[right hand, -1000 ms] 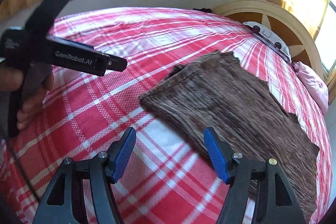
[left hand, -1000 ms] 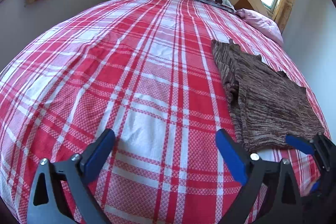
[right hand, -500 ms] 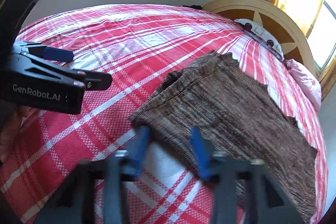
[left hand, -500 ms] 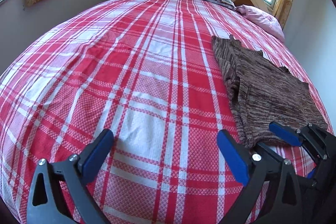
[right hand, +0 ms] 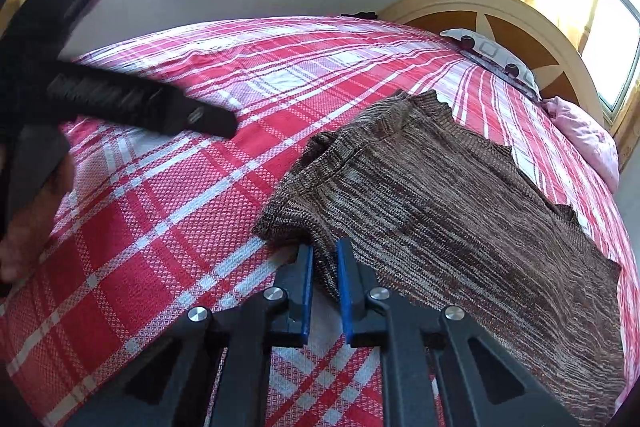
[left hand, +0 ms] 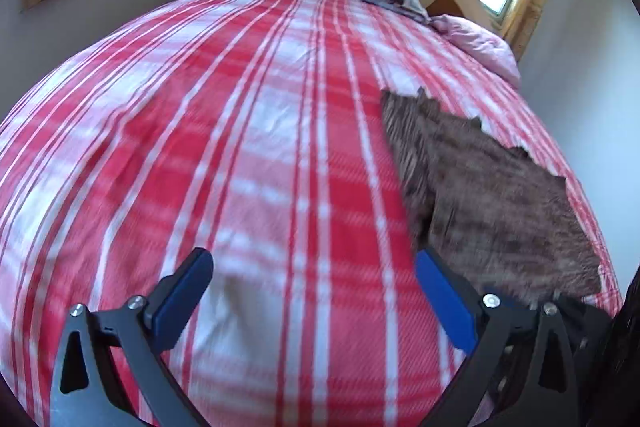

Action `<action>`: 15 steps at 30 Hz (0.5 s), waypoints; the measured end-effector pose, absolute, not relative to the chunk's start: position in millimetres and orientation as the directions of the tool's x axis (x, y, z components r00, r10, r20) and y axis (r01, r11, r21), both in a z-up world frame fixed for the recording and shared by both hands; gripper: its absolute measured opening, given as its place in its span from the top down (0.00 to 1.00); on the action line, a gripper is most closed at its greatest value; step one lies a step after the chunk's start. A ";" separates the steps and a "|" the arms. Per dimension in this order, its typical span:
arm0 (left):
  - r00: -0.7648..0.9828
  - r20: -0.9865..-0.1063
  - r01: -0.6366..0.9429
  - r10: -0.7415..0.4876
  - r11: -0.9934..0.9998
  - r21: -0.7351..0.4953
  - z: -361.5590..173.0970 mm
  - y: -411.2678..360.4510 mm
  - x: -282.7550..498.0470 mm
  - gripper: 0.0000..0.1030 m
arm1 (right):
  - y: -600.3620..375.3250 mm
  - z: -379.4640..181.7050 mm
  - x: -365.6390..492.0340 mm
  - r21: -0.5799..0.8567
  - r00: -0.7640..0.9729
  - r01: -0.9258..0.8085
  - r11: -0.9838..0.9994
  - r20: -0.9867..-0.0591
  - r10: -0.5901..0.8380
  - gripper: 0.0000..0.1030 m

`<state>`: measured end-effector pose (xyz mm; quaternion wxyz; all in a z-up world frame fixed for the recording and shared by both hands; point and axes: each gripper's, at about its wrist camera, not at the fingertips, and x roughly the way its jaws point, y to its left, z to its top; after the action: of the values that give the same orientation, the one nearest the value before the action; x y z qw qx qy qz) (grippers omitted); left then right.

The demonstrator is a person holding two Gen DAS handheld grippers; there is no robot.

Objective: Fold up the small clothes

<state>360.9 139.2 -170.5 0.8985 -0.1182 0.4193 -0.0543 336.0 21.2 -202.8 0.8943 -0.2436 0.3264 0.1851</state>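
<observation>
A second ago the right gripper stood spread above the bedspread; its blue jaws have since drawn nearly together, pinching the near edge of the brown knit garment. The garment lies flat on the bed's right side, below the pink pillow. The left gripper hovers over bare plaid with jaws wide apart, its view now blurred.

one brown garment, two pillows, two claws
</observation>
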 end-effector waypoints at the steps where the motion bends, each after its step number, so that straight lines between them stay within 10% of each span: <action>1: 0.643 -0.739 0.010 -0.204 0.966 -0.258 -168.8 137.3 367.7 0.01 | 20.3 -202.8 336.2 -0.310 0.718 -0.489 0.815 -0.674 0.174 0.90; 15: 0.555 -0.707 0.169 -0.438 0.892 -0.420 -174.2 97.3 464.1 0.11 | 18.7 -204.0 337.0 -0.299 0.721 -0.481 0.824 -0.670 0.177 0.89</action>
<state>464.1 97.3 -174.2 0.8682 -0.1534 0.4383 -0.1750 337.0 18.7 -204.0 0.8979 -0.2329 0.3256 0.1832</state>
